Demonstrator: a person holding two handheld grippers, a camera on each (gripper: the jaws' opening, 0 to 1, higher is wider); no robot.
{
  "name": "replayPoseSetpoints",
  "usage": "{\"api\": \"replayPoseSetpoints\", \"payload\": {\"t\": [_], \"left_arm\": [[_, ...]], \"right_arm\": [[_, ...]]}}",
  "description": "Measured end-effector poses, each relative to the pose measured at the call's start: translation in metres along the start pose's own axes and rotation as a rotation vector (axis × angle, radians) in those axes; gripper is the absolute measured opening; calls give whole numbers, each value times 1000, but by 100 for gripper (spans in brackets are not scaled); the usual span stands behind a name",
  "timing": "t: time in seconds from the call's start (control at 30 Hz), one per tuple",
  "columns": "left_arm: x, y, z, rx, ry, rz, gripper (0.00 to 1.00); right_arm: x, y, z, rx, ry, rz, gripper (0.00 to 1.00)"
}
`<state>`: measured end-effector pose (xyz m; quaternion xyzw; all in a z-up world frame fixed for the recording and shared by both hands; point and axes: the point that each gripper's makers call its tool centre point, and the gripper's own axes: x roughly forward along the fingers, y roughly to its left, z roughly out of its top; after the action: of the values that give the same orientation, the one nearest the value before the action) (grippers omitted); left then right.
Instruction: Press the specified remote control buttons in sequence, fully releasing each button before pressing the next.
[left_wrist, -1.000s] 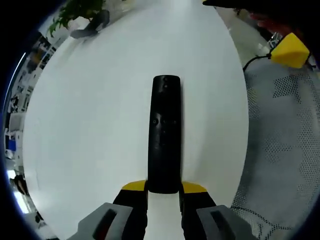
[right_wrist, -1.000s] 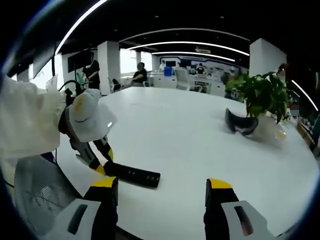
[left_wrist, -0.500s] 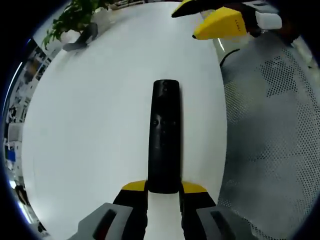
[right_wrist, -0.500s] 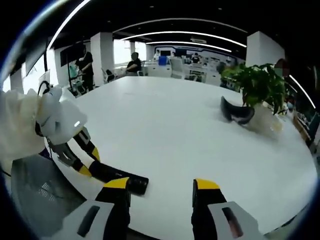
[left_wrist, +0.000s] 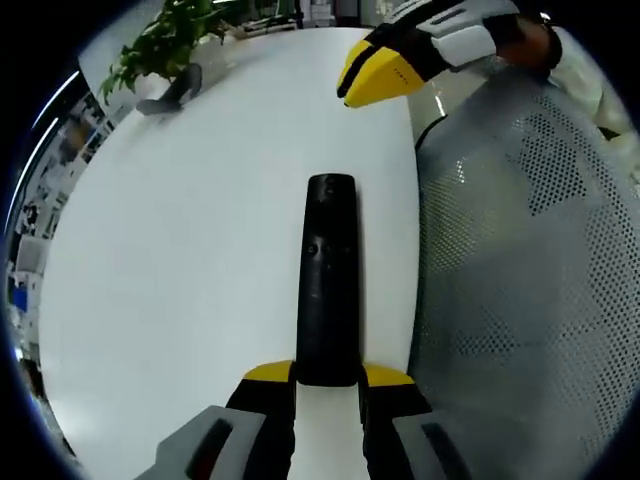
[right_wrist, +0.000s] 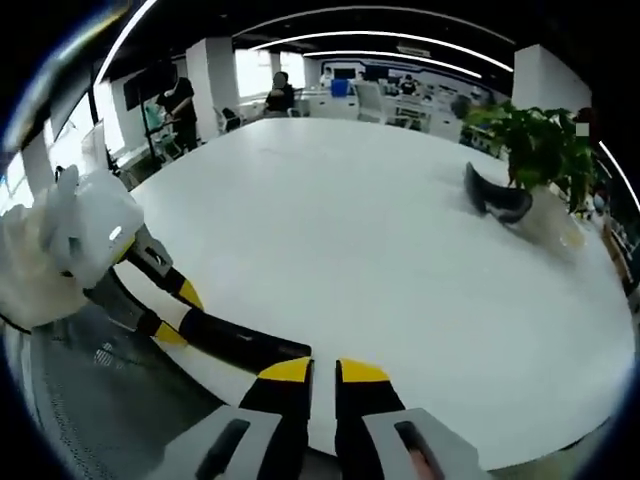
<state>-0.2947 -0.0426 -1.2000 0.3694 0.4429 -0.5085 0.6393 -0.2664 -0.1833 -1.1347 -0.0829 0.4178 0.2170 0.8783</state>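
Left claw (left_wrist: 327, 378) clamped on the near end of the remote control (left_wrist: 328, 280); yellow-tipped jaws bear on both its sides. The remote lies flat on the white desk (left_wrist: 180, 260), close to the desk's edge, long axis running straight away from the left claw, button face up. Small buttons show around mid-body and near the far end; which one is the target cannot be told.

Right claw (right_wrist: 322, 372) has its jaws together, tips nearly touching, nothing between them. In the left gripper view it hangs (left_wrist: 378, 75) above the desk beyond the remote's far end and slightly right, clear of it. In the right gripper view the remote (right_wrist: 245, 345) sits just left of the closed tips, with the left claw (right_wrist: 172, 313) gripping its other end.

Judgement: the pressing move falls to the right claw, which needs to travel down and in along the remote's axis to a button.

Surroundings: mesh chair back (left_wrist: 520, 290) beside the desk edge, right of the remote; potted plant (right_wrist: 545, 150) and a dark curved object (right_wrist: 497, 200) far across the desk, well apart. People stand in the far background. Nothing lies between the right claw and the remote.
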Motion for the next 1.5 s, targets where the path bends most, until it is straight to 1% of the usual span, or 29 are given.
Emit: {"api": "replayPoseSetpoints", "payload": {"t": [0.03, 0.07, 0.13, 0.2, 0.27, 0.3, 0.33, 0.37, 0.43, 0.53, 0.57, 0.6, 0.7, 0.77, 0.83, 0.9, 0.97, 1.03, 1.1, 1.17, 1.2, 1.23, 1.27, 1.3, 1.37, 1.5], "left_arm": [[0, -1, 0, -8, -9, 3, 23], [0, -1, 1, -20, -16, 7, 23], [0, -2, 0, -32, -39, 10, 23], [-1, -3, 0, -44, -70, 14, 23], [-1, -3, 0, -51, -96, 13, 23], [-1, -3, 0, -52, -111, 13, 23], [-2, -4, 0, -50, -118, 14, 23], [-2, -4, 0, -55, -124, 15, 23], [-1, -5, 1, -53, -130, 17, 23], [-1, -6, 2, -64, -138, 20, 23], [-1, -6, 2, -66, -140, 21, 23], [-1, -7, 2, -68, -143, 23, 23], [-2, -7, 2, -81, -169, 25, 23], [-2, -8, 1, -84, -192, 26, 23], [-2, -7, 1, -92, -210, 26, 23], [-2, -7, 2, -93, -215, 25, 23], [-2, -7, 3, -89, -216, 25, 23], [-2, -7, 3, -87, -216, 24, 23], [-2, -7, 3, -86, -215, 25, 23], [-2, -7, 3, -86, -218, 25, 23], [-2, -7, 3, -88, -222, 26, 23], [-2, -7, 3, -89, -226, 26, 23], [-2, -8, 3, -89, -236, 26, 23], [-2, -8, 2, -91, -240, 26, 23], [-1, -7, 3, -92, -251, 24, 23], [-1, -8, 4, -100, -272, 34, 23]], "right_arm": [[0, 2, 0, -18, 0, -2, 0], [0, 2, -1, -31, 9, -9, 0], [2, 4, -5, -49, 29, 0, 0], [5, 7, -11, -59, 70, 23, 0], [9, 10, -16, -52, 106, 44, 0], [9, 9, -19, -44, 129, 43, 0], [10, 8, -19, -47, 136, 39, 0], [10, 8, -18, -47, 133, 41, 0], [8, 8, -13, -12, 123, 62, 0], [11, 17, -4, 107, 119, 128, 0], [15, 19, -2, 142, 128, 149, 0], [18, 18, -3, 158, 145, 143, 0], [30, 17, -4, 152, 160, 147, 0], [35, 21, -8, 175, 181, 171, 0], [39, 24, -14, 180, 204, 190, 0], [43, 25, -20, 175, 212, 185, 0], [43, 24, -20, 175, 221, 186, 0], [45, 22, -18, 178, 209, 185, 0], [46, 22, -21, 187, 222, 182, 0], [47, 22, -21, 177, 218, 180, 0], [49, 23, -21, 174, 220, 183, 0], [51, 26, -25, 166, 237, 190, 0], [52, 27, -21, 156, 212, 192, 0], [52, 27, -25, 153, 231, 182, 0], [50, 25, -24, 136, 225, 175, 0], [50, 23, -24, 155, 214, 176, 0]]}}
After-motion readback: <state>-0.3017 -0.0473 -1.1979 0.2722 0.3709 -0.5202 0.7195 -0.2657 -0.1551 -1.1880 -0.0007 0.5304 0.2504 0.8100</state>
